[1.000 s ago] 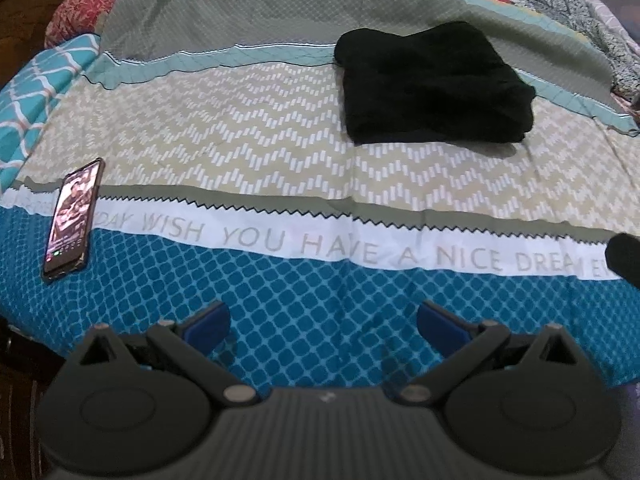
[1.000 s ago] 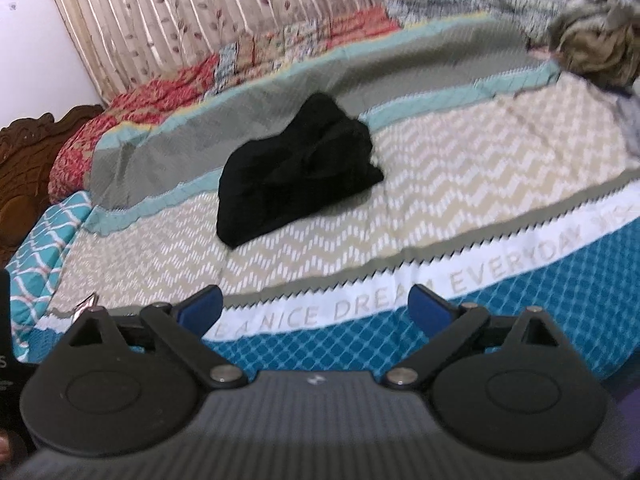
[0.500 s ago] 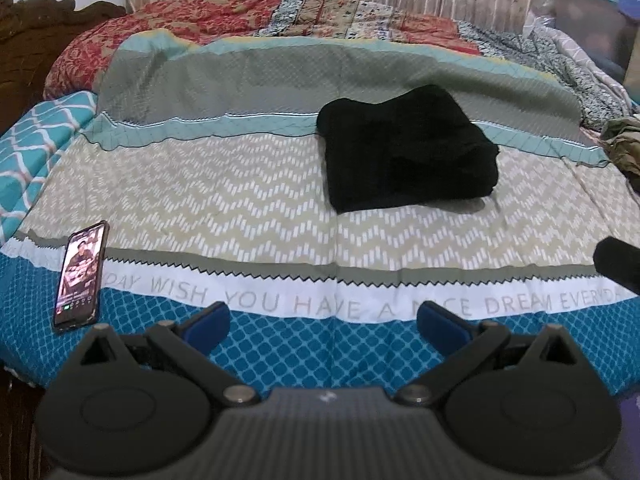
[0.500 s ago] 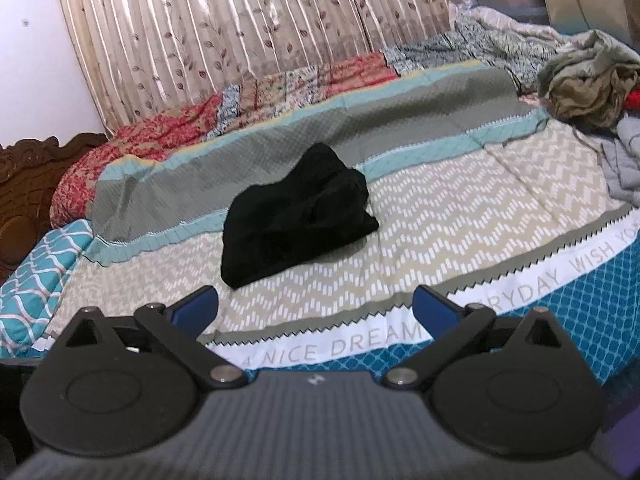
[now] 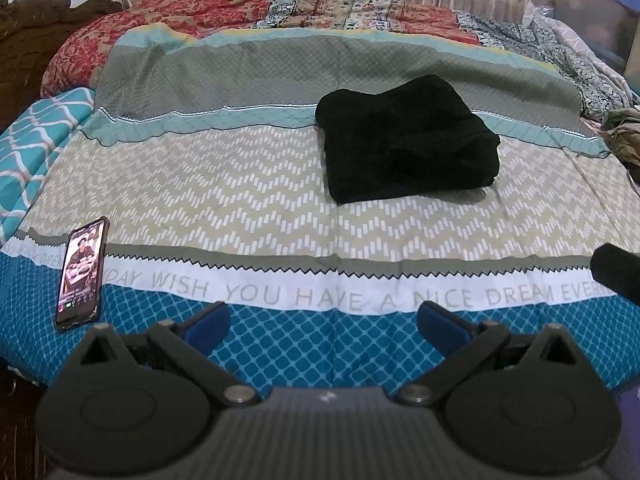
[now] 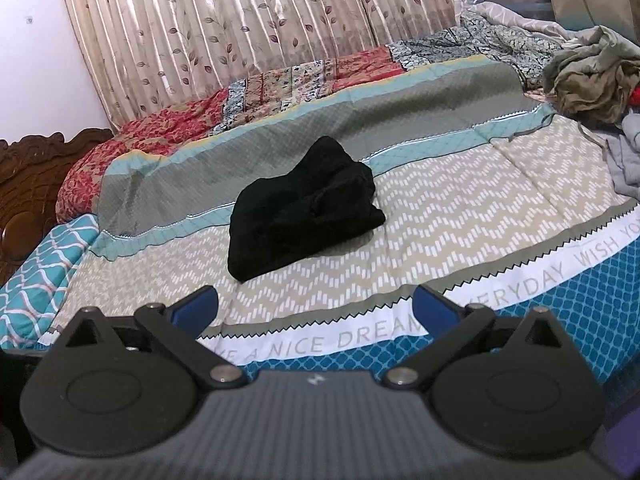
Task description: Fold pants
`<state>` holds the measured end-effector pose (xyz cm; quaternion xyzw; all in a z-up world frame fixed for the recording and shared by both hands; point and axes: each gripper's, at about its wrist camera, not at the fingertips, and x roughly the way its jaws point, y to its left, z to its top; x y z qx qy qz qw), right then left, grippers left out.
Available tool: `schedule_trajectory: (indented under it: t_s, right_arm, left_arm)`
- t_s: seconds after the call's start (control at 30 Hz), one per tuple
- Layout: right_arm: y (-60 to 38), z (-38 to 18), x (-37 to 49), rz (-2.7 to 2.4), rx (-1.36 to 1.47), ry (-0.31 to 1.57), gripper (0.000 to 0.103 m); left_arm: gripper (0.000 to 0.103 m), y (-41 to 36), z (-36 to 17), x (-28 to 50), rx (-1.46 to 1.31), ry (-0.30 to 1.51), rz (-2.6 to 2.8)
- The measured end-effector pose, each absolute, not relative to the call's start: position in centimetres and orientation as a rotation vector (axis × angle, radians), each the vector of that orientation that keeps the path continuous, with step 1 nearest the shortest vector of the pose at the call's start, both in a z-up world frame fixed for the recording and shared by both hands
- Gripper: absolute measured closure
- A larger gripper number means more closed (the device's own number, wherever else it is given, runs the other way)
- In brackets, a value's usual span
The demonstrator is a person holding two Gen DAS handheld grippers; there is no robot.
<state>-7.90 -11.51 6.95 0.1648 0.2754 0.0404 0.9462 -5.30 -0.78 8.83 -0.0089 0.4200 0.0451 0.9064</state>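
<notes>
Black pants (image 5: 408,140) lie folded in a compact bundle on the patterned bedspread (image 5: 240,184), on the zigzag band toward the far side. They also show in the right wrist view (image 6: 304,204). My left gripper (image 5: 323,322) is open and empty, held over the near blue edge of the bed, well short of the pants. My right gripper (image 6: 316,308) is open and empty too, near the front edge, apart from the pants. A dark part of the right gripper (image 5: 618,270) shows at the right edge of the left wrist view.
A phone (image 5: 82,272) with a lit screen lies at the bed's near left. A heap of loose clothes (image 6: 588,76) sits at the far right. A wooden headboard (image 6: 36,176) stands at left, curtains (image 6: 260,20) behind the bed.
Both grippers have drawn back and tilted up from the bed, so the pants look farther off and the curtains come into view. The pants have not moved.
</notes>
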Motion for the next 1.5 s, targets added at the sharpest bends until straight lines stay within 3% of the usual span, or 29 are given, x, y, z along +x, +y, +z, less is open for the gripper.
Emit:
schedule_trajectory:
  t_s: [0.6, 1.5]
  right_arm:
    - [-11.4, 6.5, -7.7, 0.091, 0.331, 0.592, 0.0]
    - [-11.6, 6.2, -7.5, 0.089, 0.335, 0.609, 0.0]
  left_arm:
    - [0.0, -0.4, 9.3, -6.0, 0.083, 0.767, 0.198]
    - [0.0, -0.3, 8.3, -5.4, 0.099, 0.822, 0.181]
